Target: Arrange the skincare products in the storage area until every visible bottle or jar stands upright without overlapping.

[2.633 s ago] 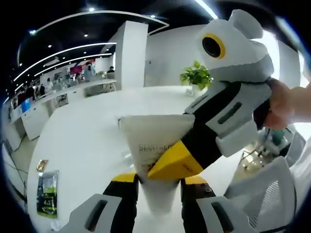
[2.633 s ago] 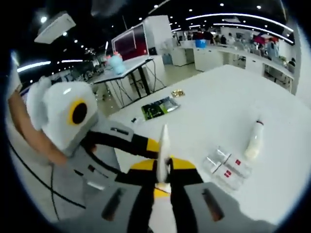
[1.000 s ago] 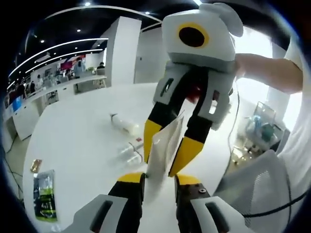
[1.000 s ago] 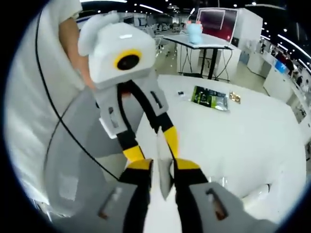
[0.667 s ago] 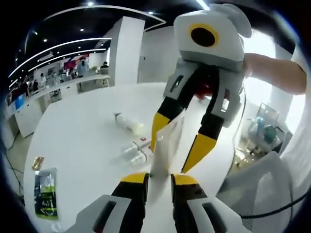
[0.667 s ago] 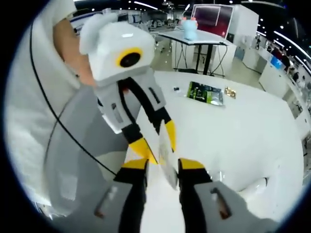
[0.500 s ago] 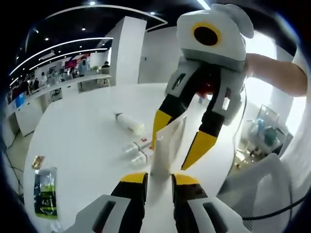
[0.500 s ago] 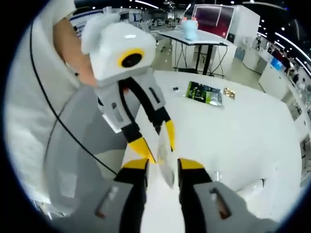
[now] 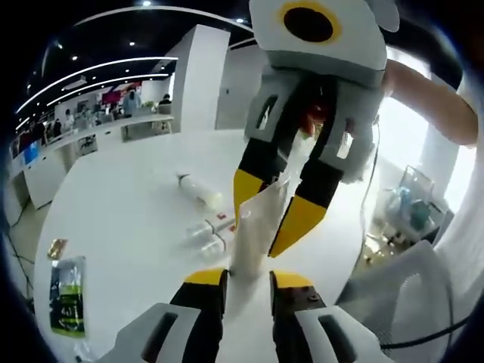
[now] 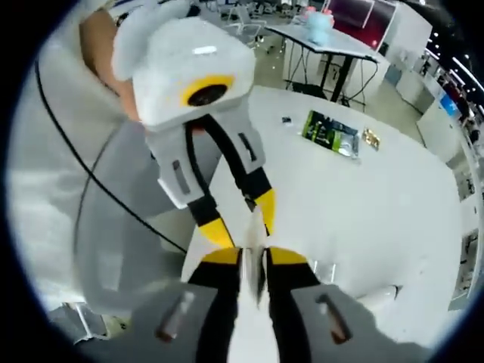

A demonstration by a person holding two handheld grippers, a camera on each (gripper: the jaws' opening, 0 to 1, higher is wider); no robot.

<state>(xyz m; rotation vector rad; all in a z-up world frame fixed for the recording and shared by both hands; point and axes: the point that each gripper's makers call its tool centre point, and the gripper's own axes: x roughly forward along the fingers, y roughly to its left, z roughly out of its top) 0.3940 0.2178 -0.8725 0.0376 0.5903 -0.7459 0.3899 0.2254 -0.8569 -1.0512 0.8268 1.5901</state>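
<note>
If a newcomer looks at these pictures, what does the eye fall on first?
First, the white tube held in the air above the table, with the left gripper and the right gripper both shut on it. Behind, bottles lie on the table.

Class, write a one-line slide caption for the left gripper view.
Left gripper holds a white tube over the white table while the right gripper straddles its flat end.
</note>
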